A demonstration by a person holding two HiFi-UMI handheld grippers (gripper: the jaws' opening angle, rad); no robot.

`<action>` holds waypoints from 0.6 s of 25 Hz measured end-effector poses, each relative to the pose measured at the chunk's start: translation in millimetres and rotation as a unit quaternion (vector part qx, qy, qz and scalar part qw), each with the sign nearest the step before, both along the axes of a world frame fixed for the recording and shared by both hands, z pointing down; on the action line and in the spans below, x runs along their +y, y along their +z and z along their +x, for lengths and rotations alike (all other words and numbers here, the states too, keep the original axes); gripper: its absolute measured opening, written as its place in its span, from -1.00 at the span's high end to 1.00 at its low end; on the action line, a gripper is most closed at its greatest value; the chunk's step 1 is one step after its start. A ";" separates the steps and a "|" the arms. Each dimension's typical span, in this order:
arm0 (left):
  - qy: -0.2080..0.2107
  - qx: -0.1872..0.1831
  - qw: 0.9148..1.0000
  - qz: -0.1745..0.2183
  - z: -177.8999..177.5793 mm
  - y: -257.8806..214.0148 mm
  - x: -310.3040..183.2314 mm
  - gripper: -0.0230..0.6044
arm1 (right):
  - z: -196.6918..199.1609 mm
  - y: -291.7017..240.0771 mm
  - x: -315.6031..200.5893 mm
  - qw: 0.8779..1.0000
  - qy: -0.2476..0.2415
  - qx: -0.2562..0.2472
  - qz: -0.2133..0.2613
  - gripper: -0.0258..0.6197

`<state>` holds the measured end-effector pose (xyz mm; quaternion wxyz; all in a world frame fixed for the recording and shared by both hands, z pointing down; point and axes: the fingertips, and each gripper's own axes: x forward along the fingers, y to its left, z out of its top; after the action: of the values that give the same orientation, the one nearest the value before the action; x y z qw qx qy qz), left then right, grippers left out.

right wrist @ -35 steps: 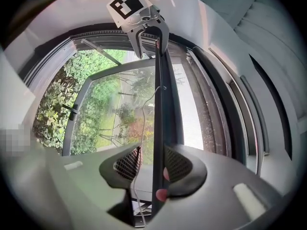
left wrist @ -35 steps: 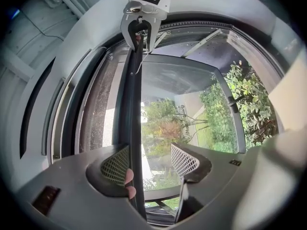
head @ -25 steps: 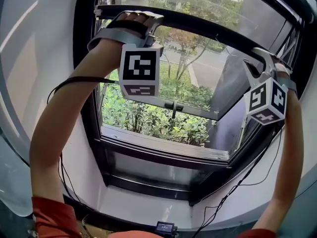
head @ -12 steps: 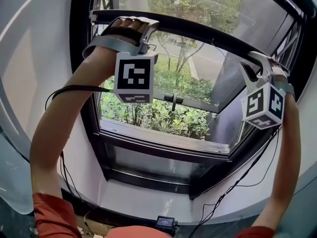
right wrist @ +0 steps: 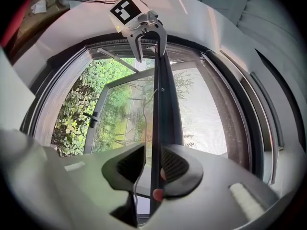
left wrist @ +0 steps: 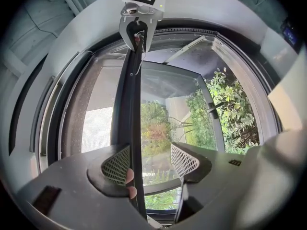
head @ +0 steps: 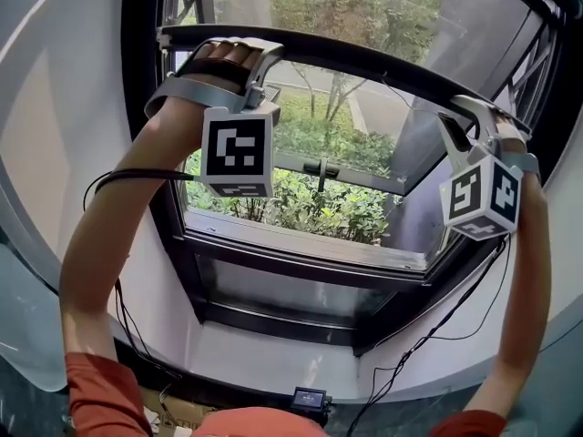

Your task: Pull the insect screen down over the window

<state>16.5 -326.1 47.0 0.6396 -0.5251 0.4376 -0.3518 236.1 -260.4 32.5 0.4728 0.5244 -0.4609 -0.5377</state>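
**Bar up at 12 o'clock, 2 claws on it**
Your left gripper (left wrist: pixel 151 159) at 11 o'clock is open and hooked over the bar (left wrist: pixel 130 104), which touches only its 9 o'clock pad. The bar looks stiff, light and slick, and the screen (right wrist: pixel 201 114) above it looks soft, so hold the bar near its 2 ends, never the mesh. Your right gripper (right wrist: pixel 152 164) at 2 o'clock is closed on the bar.
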 end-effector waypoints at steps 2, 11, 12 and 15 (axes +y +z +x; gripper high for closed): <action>-0.002 0.000 1.000 0.017 -1.0 1.1 -0.4 0.07 | -0.2 5.5 0.3 1.000 -0.004 0.000 0.000 0.61; 0.002 -0.004 1.000 -0.007 -1.3 30.4 1.3 0.07 | -0.9 31.8 1.8 1.000 -0.010 -0.006 -0.017 0.61; 0.003 -0.004 1.000 -0.008 -1.3 33.1 1.7 0.07 | -1.0 34.4 2.3 1.000 -0.010 -0.006 -0.019 0.60; 0.010 -0.004 1.000 -0.025 -0.4 45.0 3.9 0.07 | -1.7 43.0 3.8 1.000 -0.012 -0.011 -0.025 0.60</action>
<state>16.1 -322.2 91.9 0.6315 -0.5439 0.4206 -0.3585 234.3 -256.6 75.5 0.4746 0.5126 -0.4852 -0.5259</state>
